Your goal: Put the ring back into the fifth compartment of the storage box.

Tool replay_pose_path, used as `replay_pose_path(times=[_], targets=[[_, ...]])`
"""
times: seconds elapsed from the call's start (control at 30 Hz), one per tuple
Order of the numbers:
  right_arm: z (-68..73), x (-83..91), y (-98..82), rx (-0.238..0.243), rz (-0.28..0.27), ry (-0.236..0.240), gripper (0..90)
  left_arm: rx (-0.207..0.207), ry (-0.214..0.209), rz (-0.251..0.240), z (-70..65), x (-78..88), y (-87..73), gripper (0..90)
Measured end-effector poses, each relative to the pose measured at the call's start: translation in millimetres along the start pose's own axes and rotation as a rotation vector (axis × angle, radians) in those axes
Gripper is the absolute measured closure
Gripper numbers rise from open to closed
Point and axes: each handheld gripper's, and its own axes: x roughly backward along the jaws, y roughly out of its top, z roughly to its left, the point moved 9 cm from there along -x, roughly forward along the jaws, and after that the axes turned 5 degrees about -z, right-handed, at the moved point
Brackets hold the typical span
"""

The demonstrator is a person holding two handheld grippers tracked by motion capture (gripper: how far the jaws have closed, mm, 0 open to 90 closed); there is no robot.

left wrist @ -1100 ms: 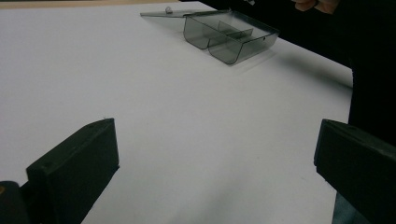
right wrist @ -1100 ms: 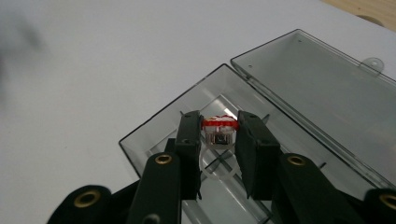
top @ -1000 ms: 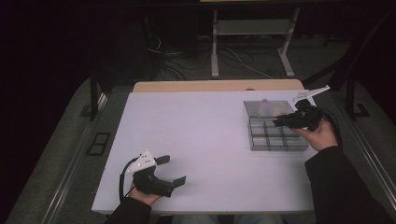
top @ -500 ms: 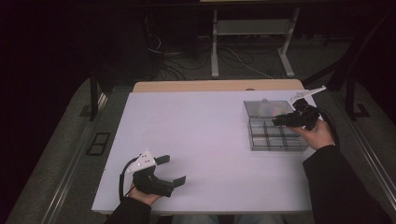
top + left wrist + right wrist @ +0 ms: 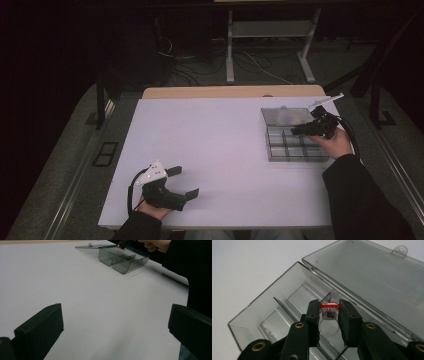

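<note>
Now, step: your right gripper [image 5: 329,315] holds a ring [image 5: 329,312] over the open box [image 5: 295,142]; my guess is you mean to set it into a compartment.

Right jaws: pinching the ring, one jaw on each side of its setting, red top up and pale band hanging between them.

Ring position: above the box's dividers, near the hinge side; I cannot tell whether it touches anything below.

Box: smoky clear plastic, at the table's [image 5: 215,150] far right, lid [image 5: 285,116] laid flat open behind it.

Left gripper [image 5: 180,182]: jaws spread wide with nothing between them, low at the table's near left edge, well apart from the box.

How to do it well: centre the ring over one compartment, clear of the dividers, before you lower. Go straight down, keep the band vertical, and let go only when the band is near the floor, so it does not bounce or roll. Part the jaws slowly; the grip is on a small setting and could flick the ring sideways.

Risk: a jaw catching a divider could shift the light box, since nothing steadies it.

Hard to make out: the ring's lower band is hidden between the jaws. The compartments look empty, though glare on the plastic makes that uncertain. In the high view the ring is too small to see.
</note>
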Motion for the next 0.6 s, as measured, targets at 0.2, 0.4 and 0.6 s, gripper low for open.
replay_pose_path(times=[0.2,0.4,0.6], targets=[[-7.7,-7.1,-4.4,-0.011,0.022,-0.014,70.0,0.001,-0.001,0.002,0.4,-0.1,-0.2,0.0],[-6.7,-18.3,-11.3,0.024,0.089,-0.041,68.9,0.001,-0.001,0.002,0.2,-0.1,-0.3,0.0],[-4.1,-16.1,-8.5,0.029,0.076,-0.045,63.3,0.004,0.000,0.003,0.3,0.2,-0.7,0.0]])
